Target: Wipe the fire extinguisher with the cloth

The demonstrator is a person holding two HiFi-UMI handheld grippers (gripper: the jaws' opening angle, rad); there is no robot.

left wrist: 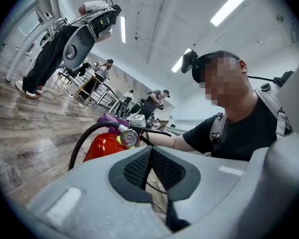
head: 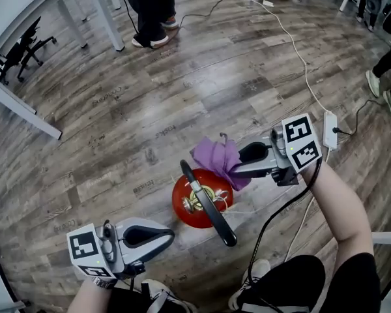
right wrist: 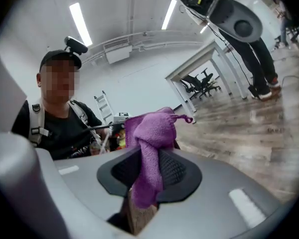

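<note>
The fire extinguisher (head: pixel 194 208) stands upright on the wooden floor (head: pixel 117 109) just in front of the person's feet, with its black hose (head: pixel 212 215) lying across the top. Nothing steadies it, and that is the main risk. The left hand-held gripper (head: pixel 168 238) sits close beside the cylinder but apart from it, its jaws pressed together on nothing. A firm sideways stroke with the cloth could therefore push the cylinder along the boards or rock it over. The right hand-held gripper (head: pixel 238 165) pinches the purple cloth (right wrist: pixel 152 138) by one narrow fold that runs down between its pads. Most of the fabric is bunched loose above and ahead of the jaws, at the far edge of the extinguisher's top in the head view. Whether the cloth touches the red body there cannot be told. With so little fabric in the pinch, friction against the painted shell could drag the fold out, leaving the cloth draped on the valve or dropped on the floor. The bunched shape also means only a small pad of fabric would meet the surface, so the hard jaw tips might scrape the paint. The small loop at the cloth's corner (right wrist: pixel 185 117) could snag on the hose, the lever or the pressure gauge (left wrist: pixel 129 138) during a pass around the neck. The black cable (head: pixel 280 214) trailing from the right hand-held gripper hangs near the cylinder and might catch on it in a wide sweep.
</note>
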